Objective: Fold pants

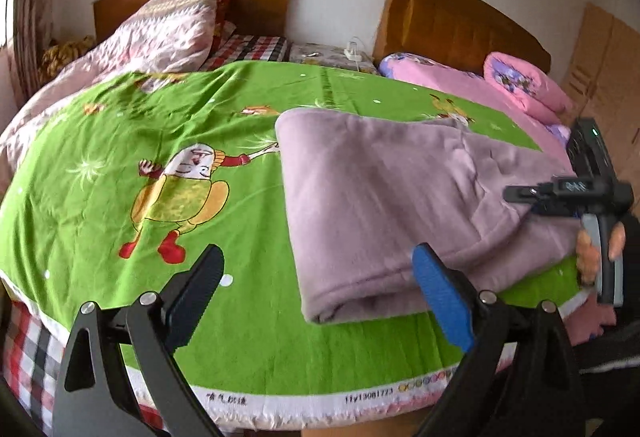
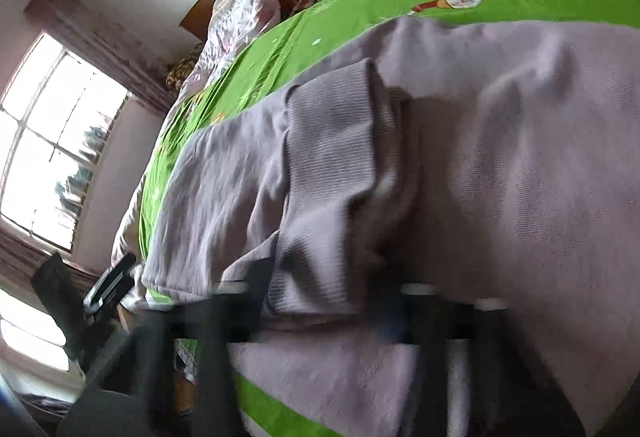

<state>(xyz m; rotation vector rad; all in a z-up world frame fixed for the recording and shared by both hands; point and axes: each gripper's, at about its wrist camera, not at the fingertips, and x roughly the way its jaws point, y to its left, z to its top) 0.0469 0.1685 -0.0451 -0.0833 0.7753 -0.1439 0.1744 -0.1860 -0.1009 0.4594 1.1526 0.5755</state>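
Lilac fleece pants [image 1: 380, 189] lie folded on the green cartoon bedsheet [image 1: 160, 117], one folded edge facing the bed's front edge. My left gripper [image 1: 318, 251] stands open near that front edge; its blue-padded finger [image 1: 440, 297] is beside the near fold and nothing is between the fingers. At the pants' right end a hand [image 1: 592, 249] holds my right gripper [image 1: 520, 197]. The right wrist view is blurred: my right gripper [image 2: 320, 277] is closed on the ribbed end [image 2: 332, 177] of the pants [image 2: 520, 157], with cloth bunched between the fingers.
The bed's front edge [image 1: 280, 401] runs just below my left gripper. A pink patterned quilt [image 1: 160, 33] and red pillow lie at the back left, a pink rolled quilt [image 1: 520, 81] at the back right. Wooden headboards stand behind. A window [image 2: 48, 141] is at the left.
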